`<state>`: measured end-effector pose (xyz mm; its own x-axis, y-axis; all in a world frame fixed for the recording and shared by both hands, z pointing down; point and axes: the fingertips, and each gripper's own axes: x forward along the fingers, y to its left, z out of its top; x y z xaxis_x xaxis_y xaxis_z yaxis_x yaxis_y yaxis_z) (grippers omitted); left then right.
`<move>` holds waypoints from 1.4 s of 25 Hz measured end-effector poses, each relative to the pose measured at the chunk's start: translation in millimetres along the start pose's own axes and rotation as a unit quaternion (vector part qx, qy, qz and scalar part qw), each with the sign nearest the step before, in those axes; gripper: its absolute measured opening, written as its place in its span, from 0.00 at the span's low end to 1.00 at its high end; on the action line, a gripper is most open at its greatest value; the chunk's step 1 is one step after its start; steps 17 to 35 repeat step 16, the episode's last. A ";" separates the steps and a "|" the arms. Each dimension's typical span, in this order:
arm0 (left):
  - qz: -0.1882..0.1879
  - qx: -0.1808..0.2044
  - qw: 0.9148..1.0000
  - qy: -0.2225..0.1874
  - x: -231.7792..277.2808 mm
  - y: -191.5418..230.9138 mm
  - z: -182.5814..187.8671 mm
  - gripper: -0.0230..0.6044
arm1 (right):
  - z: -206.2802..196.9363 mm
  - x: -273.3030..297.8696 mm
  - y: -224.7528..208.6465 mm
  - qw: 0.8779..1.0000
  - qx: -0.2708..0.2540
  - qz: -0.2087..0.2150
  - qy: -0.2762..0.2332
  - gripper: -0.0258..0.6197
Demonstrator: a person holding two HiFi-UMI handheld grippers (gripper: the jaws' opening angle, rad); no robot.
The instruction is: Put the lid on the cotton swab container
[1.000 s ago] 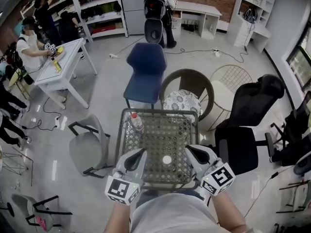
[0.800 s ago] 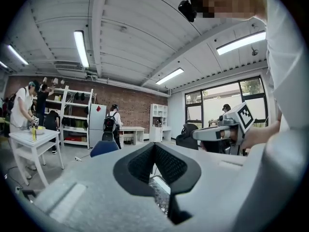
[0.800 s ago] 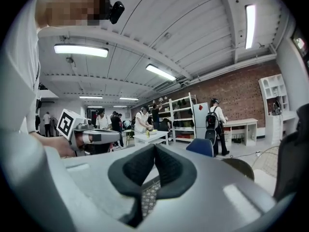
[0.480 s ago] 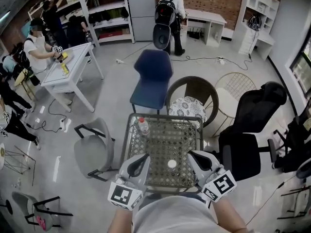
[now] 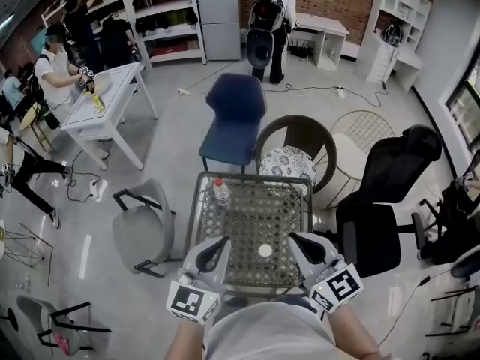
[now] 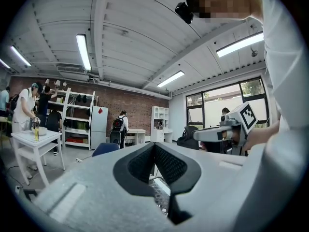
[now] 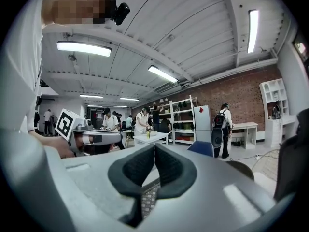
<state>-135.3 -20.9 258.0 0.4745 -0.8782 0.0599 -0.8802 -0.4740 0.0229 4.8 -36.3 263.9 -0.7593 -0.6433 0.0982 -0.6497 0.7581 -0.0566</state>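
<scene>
White round piece (image 5: 264,250) (lid or container, can't tell which) sits on the lattice table (image 5: 247,216), between left gripper (image 5: 219,241) and right gripper (image 5: 295,238), touching neither. Both are clenched with nothing in them. A bottle (image 5: 221,193) stands ahead of the left gripper, label unreadable.

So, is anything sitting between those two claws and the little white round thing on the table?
Nothing visible. The white round thing lies on the bare table, between the shut left claw and right claw. The bottle stands off at the far left corner.
</scene>
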 end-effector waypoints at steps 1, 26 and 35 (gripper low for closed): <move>0.000 -0.001 1.000 0.000 0.2 -0.1 -0.8 0.05 | -0.2 -0.7 0.2 1.000 0.001 0.001 0.000 0.05; 0.012 0.003 1.000 0.003 3.0 4.5 -6.1 0.05 | -2.8 3.1 -4.2 1.000 -0.005 0.005 0.007 0.05; 0.012 0.003 1.000 0.003 3.0 4.5 -6.1 0.05 | -2.8 3.1 -4.2 1.000 -0.005 0.005 0.007 0.05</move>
